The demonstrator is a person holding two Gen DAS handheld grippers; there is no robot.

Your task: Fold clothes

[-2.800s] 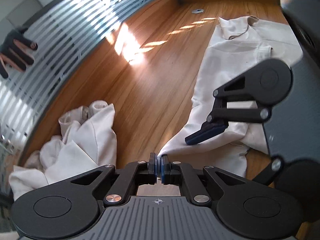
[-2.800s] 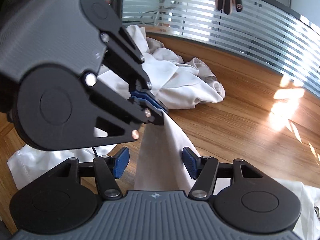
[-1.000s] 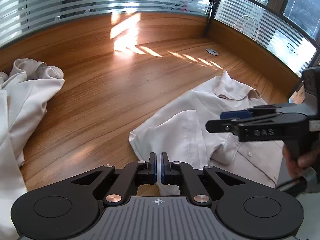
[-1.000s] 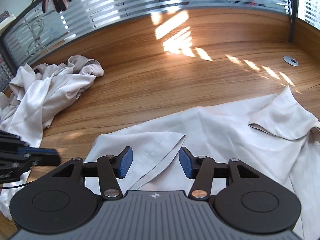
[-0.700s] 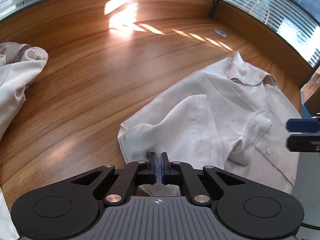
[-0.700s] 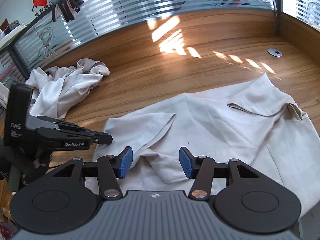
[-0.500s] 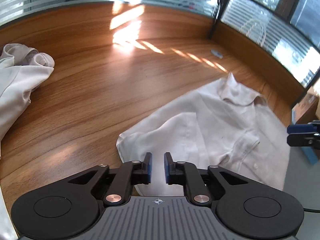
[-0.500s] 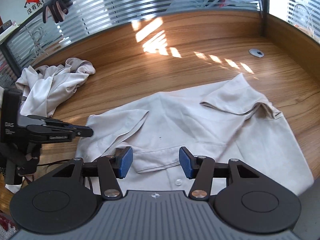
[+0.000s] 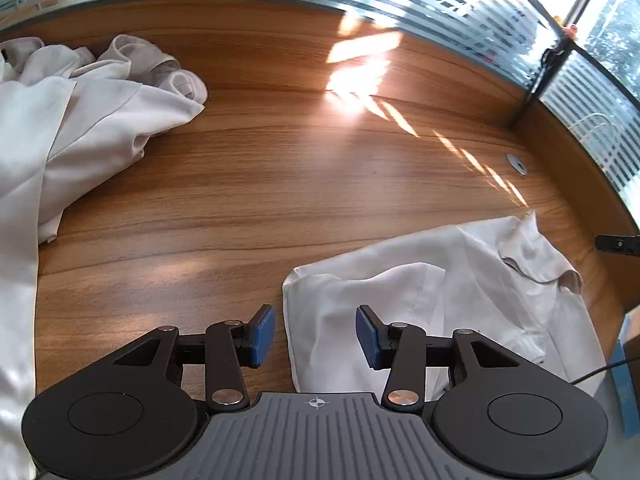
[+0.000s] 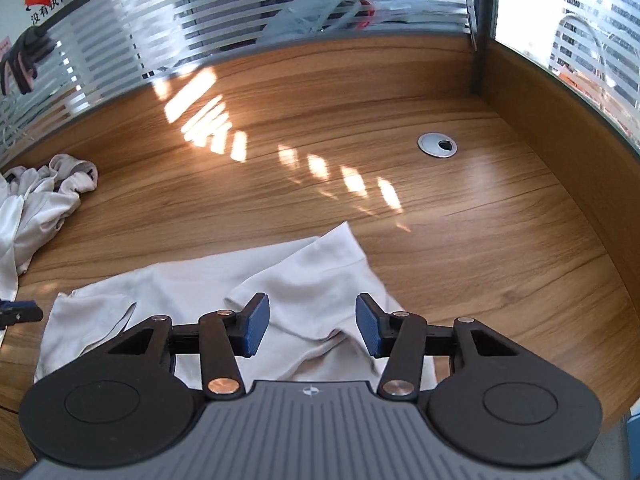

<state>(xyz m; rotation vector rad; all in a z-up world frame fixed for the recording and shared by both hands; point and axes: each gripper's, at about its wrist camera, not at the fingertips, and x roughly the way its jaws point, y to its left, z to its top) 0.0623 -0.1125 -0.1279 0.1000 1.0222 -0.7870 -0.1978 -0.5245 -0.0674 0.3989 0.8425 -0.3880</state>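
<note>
Obs.: white shirt (image 9: 440,304) lies spread but rumpled on the wooden desk (image 9: 280,184), near the front edge. One sleeve is doubled back over the body, and the collar (image 10: 320,272) end sits towards the right. A second heap of pale clothes (image 9: 80,120) sits well apart at the left.

Left gripper (image 9: 316,334): jaws opening, blue pads apart. The shirt's left edge shows in the gap below, but the pads do not press on it, so nothing is held.

Right gripper (image 10: 310,326): jaws standing apart, closing slightly. The collar area is under the gap, with no cloth pinched as far as I can see.

Risks, as I judge them:
- A pinch here could catch two layers at once, since the sleeve lies folded over the body. The fold would then drag crooked.
- The shirt lies close to the desk's front edge (the exact overhang is hidden behind the gripper bodies). A pull towards the person may slide it off.
- The wood looks smooth, so the cloth may skate rather than stay put when only one corner is lifted.
- The right gripper sits over bunched collar fabric. Closing there may grip a ridge of wrinkle and not a clean edge.
- The heap at the left could get snagged if the left hand swings wide.
</note>
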